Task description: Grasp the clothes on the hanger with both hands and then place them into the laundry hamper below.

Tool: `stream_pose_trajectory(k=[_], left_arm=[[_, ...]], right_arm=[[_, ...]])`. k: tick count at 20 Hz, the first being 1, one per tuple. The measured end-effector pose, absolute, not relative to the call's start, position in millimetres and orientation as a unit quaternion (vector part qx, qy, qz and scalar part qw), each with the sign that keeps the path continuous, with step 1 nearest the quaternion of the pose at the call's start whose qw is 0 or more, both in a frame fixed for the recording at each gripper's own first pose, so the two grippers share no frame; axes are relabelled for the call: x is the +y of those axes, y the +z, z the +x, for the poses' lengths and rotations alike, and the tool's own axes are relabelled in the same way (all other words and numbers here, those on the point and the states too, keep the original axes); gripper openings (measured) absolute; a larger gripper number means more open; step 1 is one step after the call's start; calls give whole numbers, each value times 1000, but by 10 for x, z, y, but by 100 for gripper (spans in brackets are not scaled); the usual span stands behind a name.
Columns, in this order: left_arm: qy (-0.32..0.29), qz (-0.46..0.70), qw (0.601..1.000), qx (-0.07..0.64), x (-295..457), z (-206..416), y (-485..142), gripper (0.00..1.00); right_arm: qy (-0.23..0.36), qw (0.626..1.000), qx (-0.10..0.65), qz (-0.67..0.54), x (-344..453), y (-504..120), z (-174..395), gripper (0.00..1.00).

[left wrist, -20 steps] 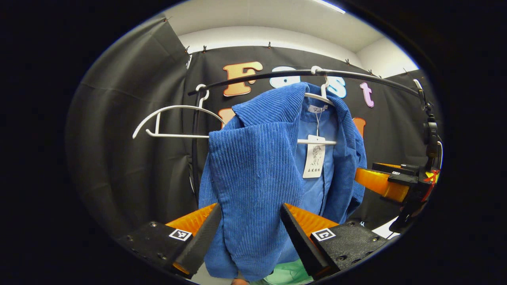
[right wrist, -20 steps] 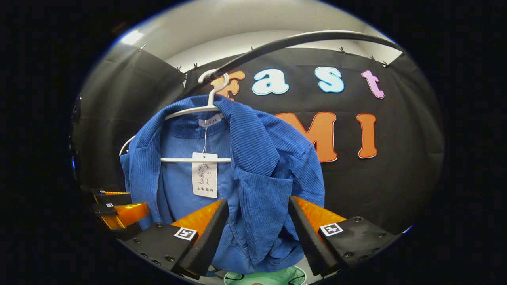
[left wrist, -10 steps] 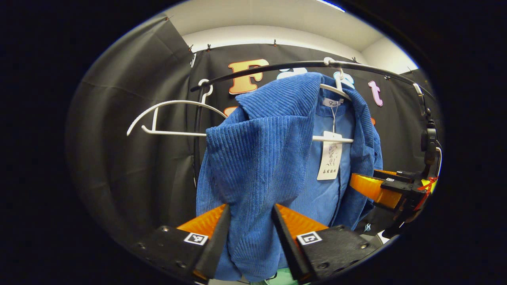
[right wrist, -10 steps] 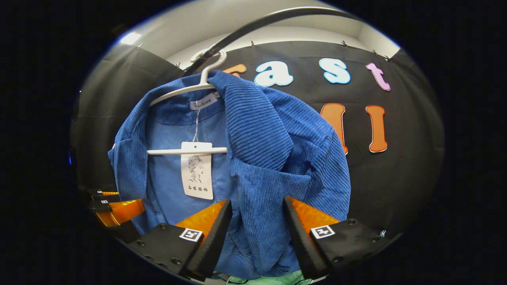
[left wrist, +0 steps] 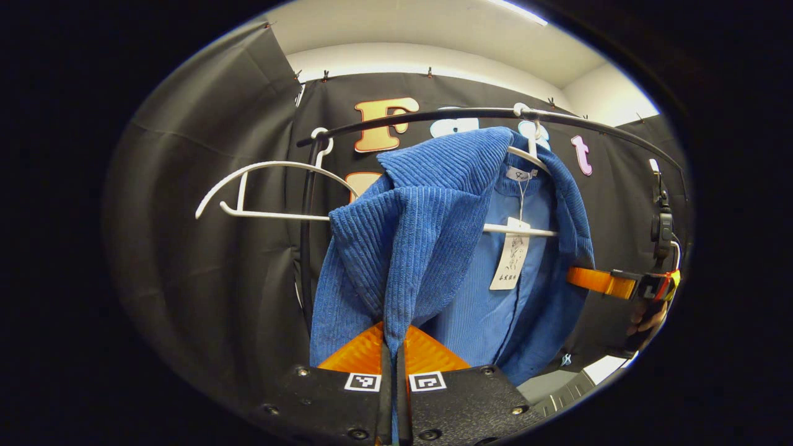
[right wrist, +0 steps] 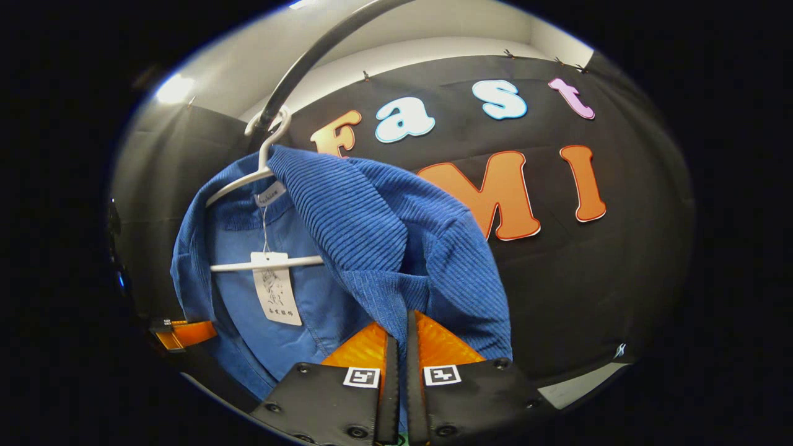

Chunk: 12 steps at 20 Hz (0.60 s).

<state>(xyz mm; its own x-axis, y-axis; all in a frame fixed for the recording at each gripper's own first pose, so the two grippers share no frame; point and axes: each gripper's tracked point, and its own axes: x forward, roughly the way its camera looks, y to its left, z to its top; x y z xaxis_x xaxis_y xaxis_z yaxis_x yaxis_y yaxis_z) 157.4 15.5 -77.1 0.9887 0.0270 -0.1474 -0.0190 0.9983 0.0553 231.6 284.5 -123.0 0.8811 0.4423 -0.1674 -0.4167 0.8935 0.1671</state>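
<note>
Jacket [left wrist: 427,204], blue corduroy, on white hanger [right wrist: 248,179]: both grippers' fingers [left wrist: 389,378] pinch front panels. Risk: pulling drags hanger off rail [left wrist: 433,118].

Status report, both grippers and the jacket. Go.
Left gripper shut on blue jacket. Right gripper shut on it too. Jacket hangs on white hanger; hook over rail.

No legible text on hang tag [right wrist: 276,296]
</note>
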Motion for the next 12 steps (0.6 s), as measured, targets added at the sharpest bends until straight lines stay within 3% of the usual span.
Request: stream_pose_trajectory(k=[2, 3, 4, 7, 12], left_arm=[[9, 31, 997, 74, 177, 1523, -745, 4], [7, 30, 997, 72, 176, 1507, -719, 5], [4, 27, 997, 72, 176, 1483, -686, 5], [-1, 12, 998, 67, 237, 1380, -559, 1], [13, 5, 998, 53, 371, 1196, -288, 2]], right_arm=[[227, 963, 108, 97, 2779, -1162, 2351, 13], [229, 961, 109, 109, 2736, -1117, 2328, 1], [231, 960, 109, 118, 2694, -1090, 2347, 7], [243, 950, 121, 158, 2668, -1010, 2350, 7], [259, 928, 126, 235, 2482, -764, 2374, 7]])
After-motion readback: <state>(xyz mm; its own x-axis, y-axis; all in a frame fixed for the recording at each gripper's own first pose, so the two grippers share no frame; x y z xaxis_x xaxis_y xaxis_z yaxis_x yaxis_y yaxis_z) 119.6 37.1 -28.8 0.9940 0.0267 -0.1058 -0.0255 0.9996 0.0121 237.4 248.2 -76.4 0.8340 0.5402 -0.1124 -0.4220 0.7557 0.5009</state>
